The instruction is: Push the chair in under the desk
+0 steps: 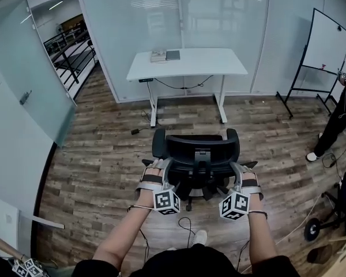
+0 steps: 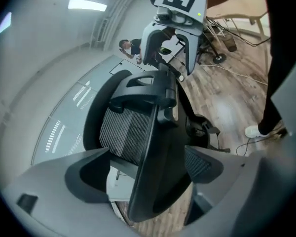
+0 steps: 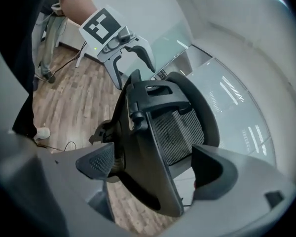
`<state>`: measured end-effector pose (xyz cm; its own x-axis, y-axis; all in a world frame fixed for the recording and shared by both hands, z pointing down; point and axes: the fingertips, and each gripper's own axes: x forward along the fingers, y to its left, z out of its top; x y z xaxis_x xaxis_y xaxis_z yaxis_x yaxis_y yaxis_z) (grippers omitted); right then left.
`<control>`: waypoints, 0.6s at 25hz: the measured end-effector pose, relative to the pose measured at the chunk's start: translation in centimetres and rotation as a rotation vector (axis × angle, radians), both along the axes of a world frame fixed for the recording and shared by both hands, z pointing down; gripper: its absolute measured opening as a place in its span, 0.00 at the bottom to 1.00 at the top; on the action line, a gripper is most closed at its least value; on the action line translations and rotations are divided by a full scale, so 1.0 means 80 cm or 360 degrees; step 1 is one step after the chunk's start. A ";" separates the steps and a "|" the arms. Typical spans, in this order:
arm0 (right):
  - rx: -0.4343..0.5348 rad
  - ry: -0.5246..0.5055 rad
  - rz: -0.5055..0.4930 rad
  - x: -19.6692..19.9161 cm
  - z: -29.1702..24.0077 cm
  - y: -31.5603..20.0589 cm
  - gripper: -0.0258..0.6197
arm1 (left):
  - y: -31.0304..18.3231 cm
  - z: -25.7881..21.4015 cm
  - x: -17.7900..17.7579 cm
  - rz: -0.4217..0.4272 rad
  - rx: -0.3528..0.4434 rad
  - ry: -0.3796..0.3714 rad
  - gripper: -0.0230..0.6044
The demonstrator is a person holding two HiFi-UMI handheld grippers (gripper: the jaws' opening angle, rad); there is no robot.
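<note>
The chair (image 1: 196, 154) stands nearest on the wooden floor (image 1: 104, 154), its black back toward the person. The left tongs (image 1: 160, 167) and the right tongs (image 1: 241, 169) are both spread wide, each with one side edge of the back between its jaws, not pinched. Farther off, well apart from the chair, the white bench (image 1: 202, 62) stands by the glass wall.

**Around the Room: Board, Bystander, Loose Bits**

A white rectangular whiteboard on a black tripod stand (image 1: 327, 39) stands at the right, before the tall frosted glass wall panels (image 1: 219, 16). Just beside it, a person in dark clothes and white shoes (image 1: 339, 120) stands on the brown wood-plank floor (image 1: 98, 160). A small black plug block (image 1: 135, 131) lies on the planks, and a black rubber wheel (image 1: 311, 230) rests at the far right.
</note>
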<state>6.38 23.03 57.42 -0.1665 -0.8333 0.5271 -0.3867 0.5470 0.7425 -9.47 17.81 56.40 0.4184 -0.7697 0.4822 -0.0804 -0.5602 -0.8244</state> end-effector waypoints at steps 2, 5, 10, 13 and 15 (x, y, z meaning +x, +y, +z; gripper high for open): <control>-0.0021 0.0046 -0.0037 -0.002 0.008 -0.010 0.78 | -0.009 0.014 0.004 0.0007 -0.0012 -0.0093 0.78; -0.0083 0.0145 -0.0096 -0.008 0.027 -0.024 0.78 | -0.021 0.026 0.011 0.0023 0.0031 -0.0198 0.78; -0.0145 0.0219 -0.0164 -0.020 0.055 -0.044 0.77 | -0.039 0.041 0.014 -0.0011 0.0022 -0.0271 0.78; -0.0164 0.0263 -0.0190 -0.021 0.066 -0.051 0.77 | -0.045 0.044 0.019 -0.0019 0.0030 -0.0313 0.78; -0.0181 0.0320 -0.0206 -0.020 0.073 -0.057 0.77 | -0.052 0.049 0.020 -0.0033 0.0042 -0.0364 0.78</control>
